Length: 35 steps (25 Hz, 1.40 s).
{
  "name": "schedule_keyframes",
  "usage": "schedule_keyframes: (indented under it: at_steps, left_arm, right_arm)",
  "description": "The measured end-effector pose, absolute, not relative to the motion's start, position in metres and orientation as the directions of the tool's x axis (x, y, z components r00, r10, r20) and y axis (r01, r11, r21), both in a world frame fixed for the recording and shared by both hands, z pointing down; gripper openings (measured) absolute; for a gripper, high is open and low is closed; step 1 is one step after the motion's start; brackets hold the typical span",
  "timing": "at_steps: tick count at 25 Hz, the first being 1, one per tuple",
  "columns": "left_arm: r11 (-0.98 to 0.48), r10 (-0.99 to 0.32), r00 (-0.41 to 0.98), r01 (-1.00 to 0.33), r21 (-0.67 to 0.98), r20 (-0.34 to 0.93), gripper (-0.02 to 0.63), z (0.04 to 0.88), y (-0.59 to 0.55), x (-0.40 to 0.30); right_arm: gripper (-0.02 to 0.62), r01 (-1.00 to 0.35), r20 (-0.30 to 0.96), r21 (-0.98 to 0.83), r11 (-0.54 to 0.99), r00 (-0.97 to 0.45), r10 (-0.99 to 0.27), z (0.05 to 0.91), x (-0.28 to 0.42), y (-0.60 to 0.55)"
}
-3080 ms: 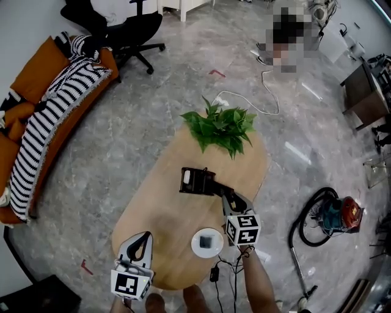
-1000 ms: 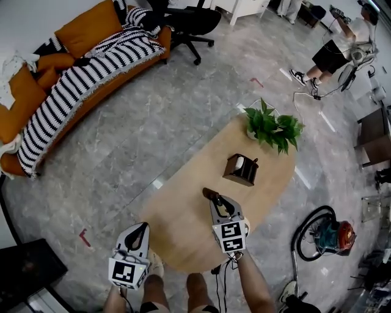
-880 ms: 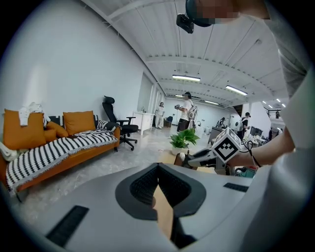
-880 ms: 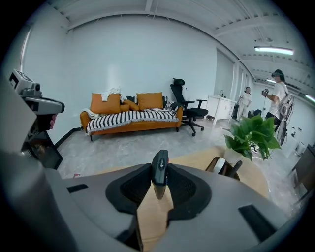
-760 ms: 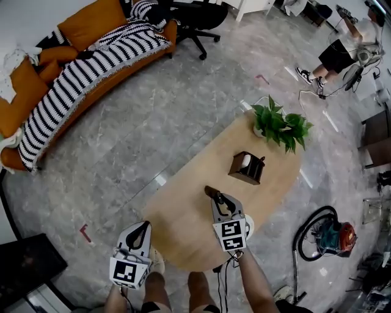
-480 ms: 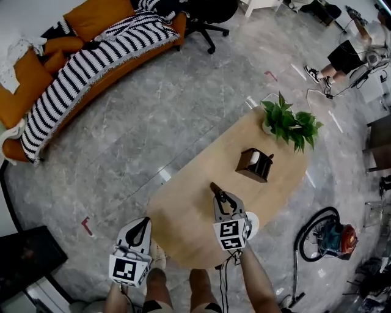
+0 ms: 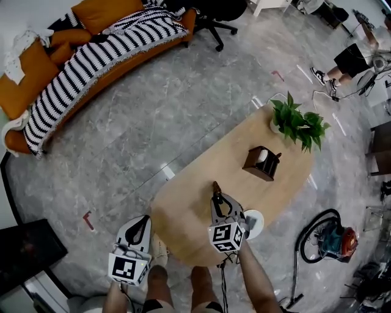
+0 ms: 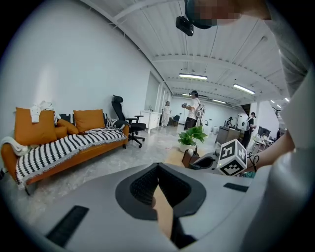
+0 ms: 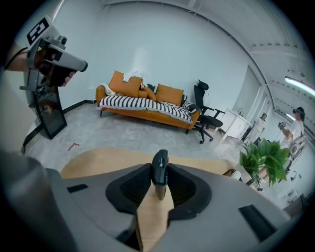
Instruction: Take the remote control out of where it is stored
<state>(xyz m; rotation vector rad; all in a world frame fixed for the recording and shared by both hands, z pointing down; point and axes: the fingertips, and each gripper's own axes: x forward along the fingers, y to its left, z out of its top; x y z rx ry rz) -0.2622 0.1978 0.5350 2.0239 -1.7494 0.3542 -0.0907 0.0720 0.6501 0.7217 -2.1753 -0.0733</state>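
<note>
My right gripper (image 7: 218, 200) is shut on a black remote control (image 7: 215, 188) and holds it above the near half of the oval wooden table (image 7: 195, 183). In the right gripper view the remote (image 9: 159, 160) stands on edge between the pads of that gripper (image 9: 159, 173). The brown storage holder (image 7: 262, 164) stands apart, farther along the table, beside a potted plant (image 7: 299, 122). My left gripper (image 7: 145, 220) hangs off the table's near left edge, above the floor. In its own view the left gripper (image 8: 157, 166) has its jaw tips together and nothing between them.
A white dish (image 7: 253, 221) lies just right of my right gripper. An orange sofa (image 7: 36, 67) with a striped blanket and an office chair (image 7: 214, 12) stand across the floor. A vacuum cleaner (image 7: 333, 235) sits right of the table, a dark screen (image 7: 27, 254) at lower left.
The right gripper has drawn the remote away from the holder, toward the table's near end, rolling a little. The left gripper has kept beside the table's near edge.
</note>
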Motion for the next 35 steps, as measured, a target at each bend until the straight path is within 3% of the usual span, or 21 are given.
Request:
schedule_keyframes:
  at_steps: [17, 35]
  left_arm:
    - [-0.119, -0.863, 0.19, -0.977, 0.176, 0.468, 0.006, 0.544, 0.221, -0.264]
    - [-0.097, -0.852, 0.178, -0.978, 0.185, 0.492, 0.006, 0.563, 0.245, -0.277]
  right_arm:
    - [0.11, -0.267, 0.726, 0.408, 0.873, -0.484, -0.488, 0.681, -0.112, 0.136]
    - [0.12, -0.199, 0.774, 0.37, 0.907, -0.474, -0.42, 0.723, -0.127, 0.177]
